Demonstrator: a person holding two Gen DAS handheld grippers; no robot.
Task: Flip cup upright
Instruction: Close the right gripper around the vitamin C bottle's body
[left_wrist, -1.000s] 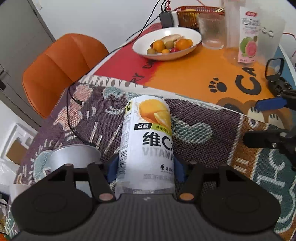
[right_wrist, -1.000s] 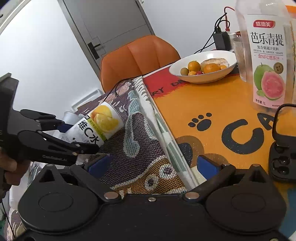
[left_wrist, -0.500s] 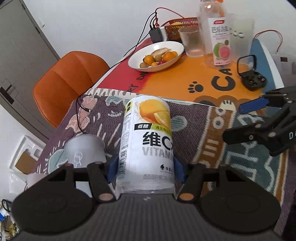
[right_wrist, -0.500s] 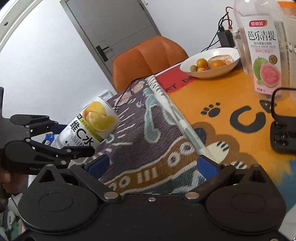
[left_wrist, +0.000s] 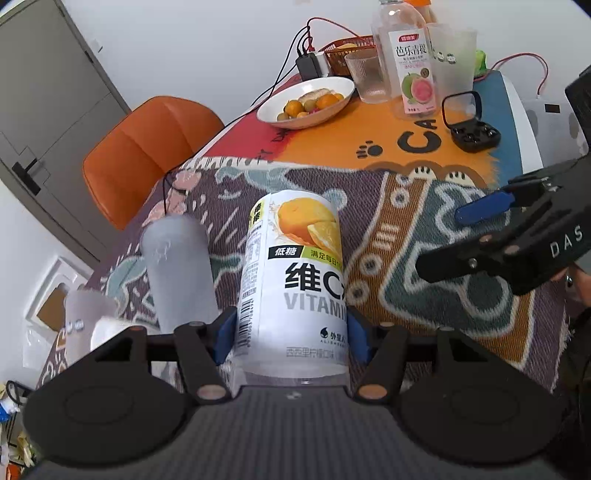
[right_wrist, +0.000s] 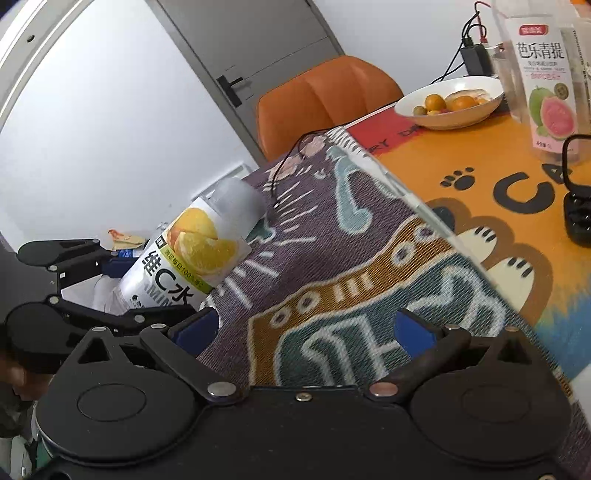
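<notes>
My left gripper (left_wrist: 291, 338) is shut on a white cup with an orange-fruit label (left_wrist: 295, 280). It holds the cup tilted in the air above the patterned cloth, closed end pointing away from the camera. The right wrist view shows the cup (right_wrist: 184, 262) slanted at the left, held by the left gripper (right_wrist: 110, 295). My right gripper (right_wrist: 306, 332) is open and empty over the cloth; it shows at the right of the left wrist view (left_wrist: 480, 236).
A frosted grey cup (left_wrist: 177, 269) stands upside down left of the held cup, another frosted cup (left_wrist: 85, 321) lower left. Fruit bowl (left_wrist: 306, 103), glass (left_wrist: 369, 75), guava juice bottle (left_wrist: 413, 62) and black earbud case (left_wrist: 469, 125) sit on the orange mat. An orange chair (left_wrist: 147, 147) stands left.
My left gripper has risen and pulled back with the cup, so more of the table shows. The right gripper has moved back over the patterned cloth, closer to the left one.
</notes>
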